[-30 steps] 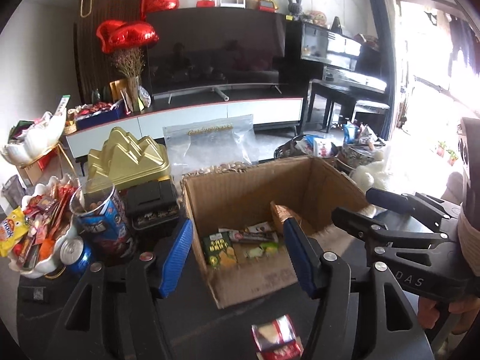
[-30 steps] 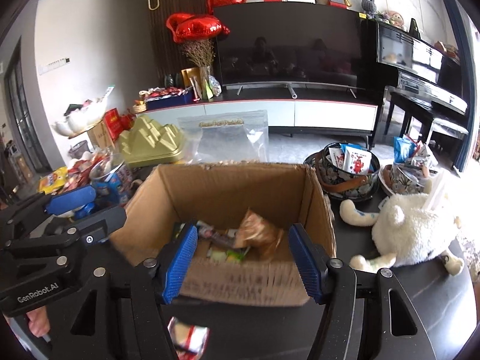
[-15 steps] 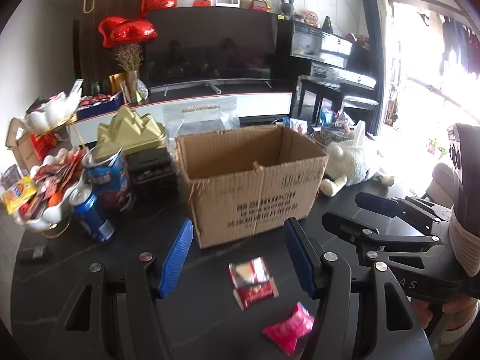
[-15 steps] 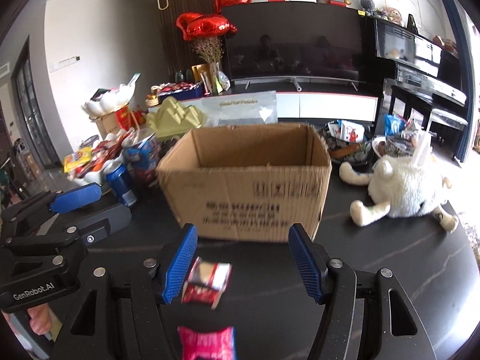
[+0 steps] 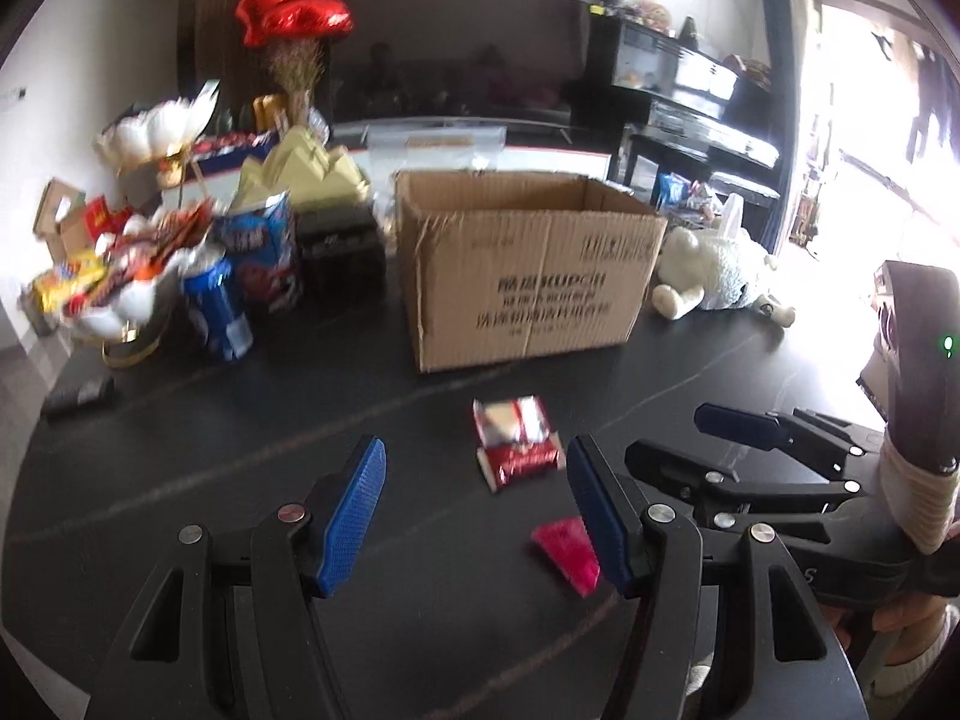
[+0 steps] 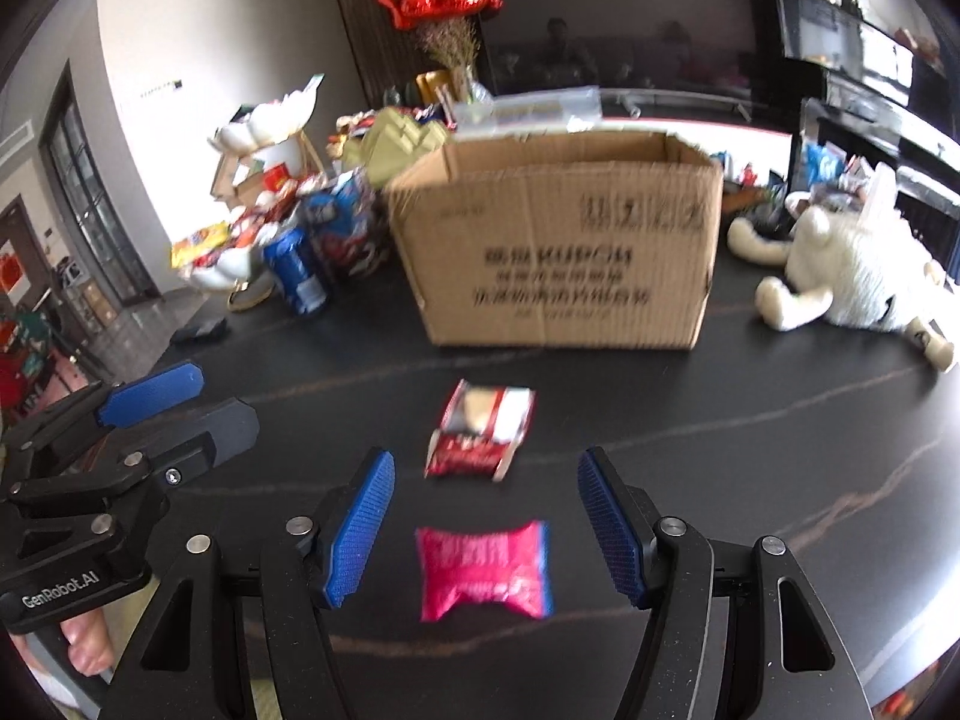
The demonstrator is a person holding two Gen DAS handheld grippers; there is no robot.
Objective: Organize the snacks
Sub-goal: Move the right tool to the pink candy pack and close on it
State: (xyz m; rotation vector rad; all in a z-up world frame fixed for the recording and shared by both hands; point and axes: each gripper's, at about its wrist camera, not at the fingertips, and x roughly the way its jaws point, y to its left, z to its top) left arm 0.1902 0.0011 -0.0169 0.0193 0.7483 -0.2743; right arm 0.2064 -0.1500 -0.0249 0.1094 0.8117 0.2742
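- Snacks on the bare dark table (image 6: 780, 450): a red-and-white packet (image 6: 480, 432) lies flat a short way in front of the cardboard box (image 6: 558, 246), and a pink packet (image 6: 486, 570) lies nearer the cameras, apart from the first.
- Box: stands open-topped on the table. Neither view shows its contents.
- Right wrist view only: the pink packet appears whole, lying between the two blue pads of the right gripper (image 6: 486, 531) but clear of both. The red-and-white packet lies just beyond the fingertips.
- Left wrist view only: the red-and-white packet (image 5: 516, 441) lies just beyond and between the fingertips of the left gripper (image 5: 474, 510). The pink packet (image 5: 567, 552) is partly hidden behind the right-hand pad of this gripper.
- Left wrist view also shows the right gripper (image 5: 720, 438) from the side at the right edge, with part of a hand (image 5: 912, 624) on its handle.
- Right wrist view shows the left gripper (image 6: 168, 405) from the side at the left edge, with a finger visible below it.
- Left gripper: jaws stand partly open and hold nothing; the pads touch no packet.
- Right gripper: jaws stand moderately open, having just opened a little further; the pink packet sits between them ungripped.
- Other items: a blue can (image 5: 219, 309) and a heap of snacks in a white bowl (image 5: 114, 276) stand left of the box; a white plush toy (image 6: 852, 276) lies to its right.
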